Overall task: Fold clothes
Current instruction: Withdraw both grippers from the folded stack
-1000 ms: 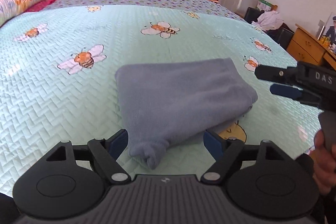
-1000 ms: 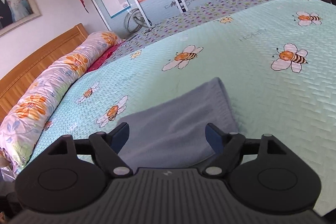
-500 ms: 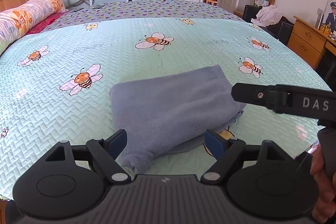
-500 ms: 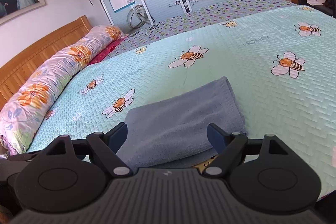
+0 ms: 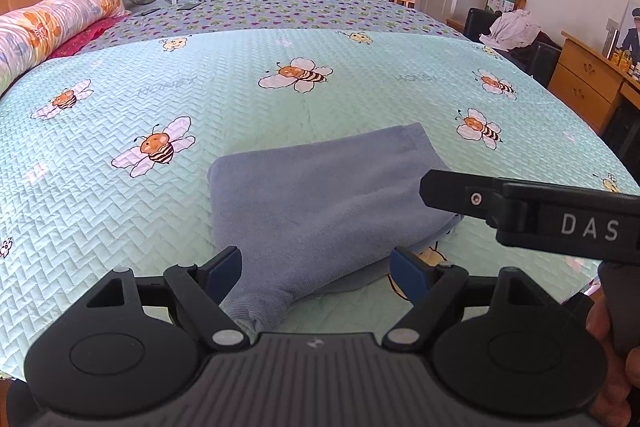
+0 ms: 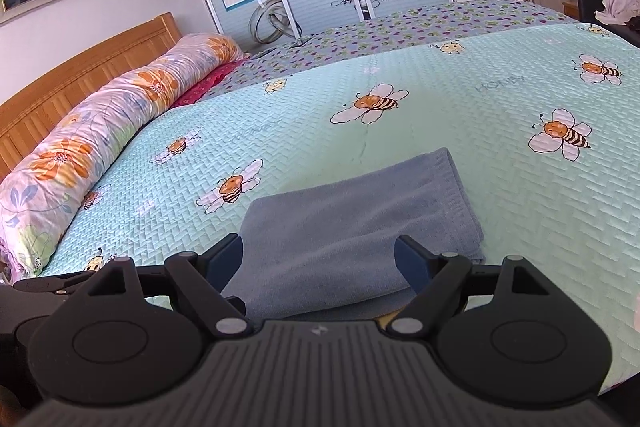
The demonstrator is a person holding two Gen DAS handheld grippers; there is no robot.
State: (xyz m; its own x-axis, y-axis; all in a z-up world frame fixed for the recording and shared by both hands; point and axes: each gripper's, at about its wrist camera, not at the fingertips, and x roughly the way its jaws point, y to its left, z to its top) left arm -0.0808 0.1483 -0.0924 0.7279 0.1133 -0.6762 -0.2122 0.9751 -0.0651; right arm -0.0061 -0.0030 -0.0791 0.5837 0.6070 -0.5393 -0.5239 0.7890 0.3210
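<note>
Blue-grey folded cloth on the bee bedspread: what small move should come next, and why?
Probably lower the left gripper onto the blue-grey folded cloth's bunched near corner and tuck it. Both grippers are open and empty; the rest lies flat.

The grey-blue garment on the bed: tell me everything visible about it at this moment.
The grey-blue garment is a soft, fleecy-looking knit folded into a thick, roughly rectangular bundle with layered edges showing at one side. A ribbed, cuff-like end sticks out toward the left wrist camera. It lies flat on the mint bee-print bedspread, covering part of a yellow print. Nothing grips it: the left gripper and right gripper hover with jaws open, apart from the cloth.
</note>
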